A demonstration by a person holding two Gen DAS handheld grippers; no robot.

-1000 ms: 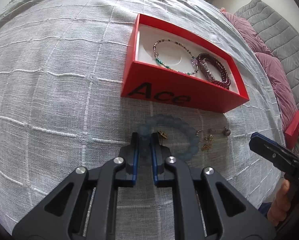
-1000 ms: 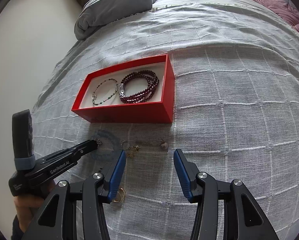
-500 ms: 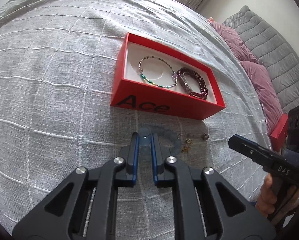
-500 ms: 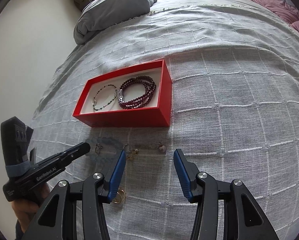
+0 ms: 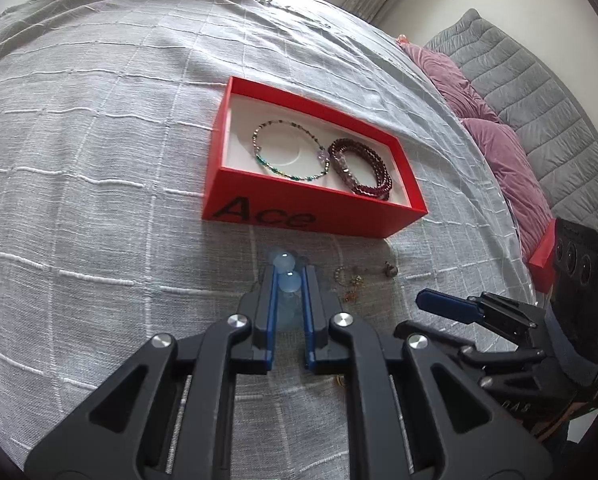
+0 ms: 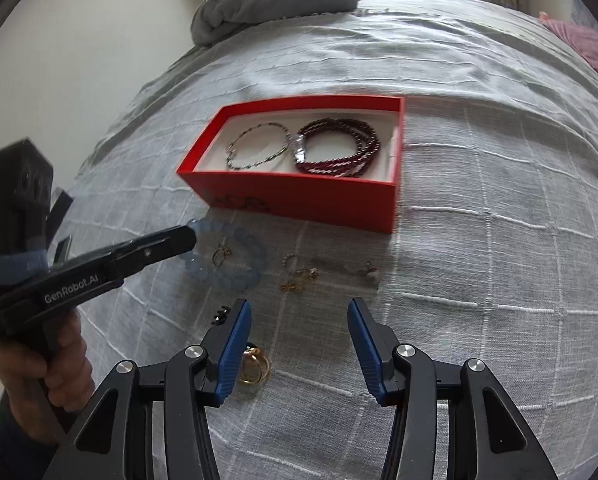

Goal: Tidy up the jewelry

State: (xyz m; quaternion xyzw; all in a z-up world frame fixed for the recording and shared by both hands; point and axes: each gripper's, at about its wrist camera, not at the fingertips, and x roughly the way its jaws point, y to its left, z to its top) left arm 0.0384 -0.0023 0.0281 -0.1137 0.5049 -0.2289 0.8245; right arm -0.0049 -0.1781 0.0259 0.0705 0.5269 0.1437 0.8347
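Already your left tool (image 5: 289, 280) is pinched narrow on the pale blue bead bracelet (image 6: 235, 258), which hangs just above the bed cover (image 5: 99, 184) in front of the red box (image 5: 311, 216); it's a light, floppy ring of smooth, slippery frosted beads, so grip across one bead rather than between two. Your right tool (image 6: 299, 332) stands half open and empty over the gold ring (image 6: 255, 368) and the small earrings (image 6: 299, 276). Those bits look tiny, light and easily lost in the weave, so take each by its widest part.
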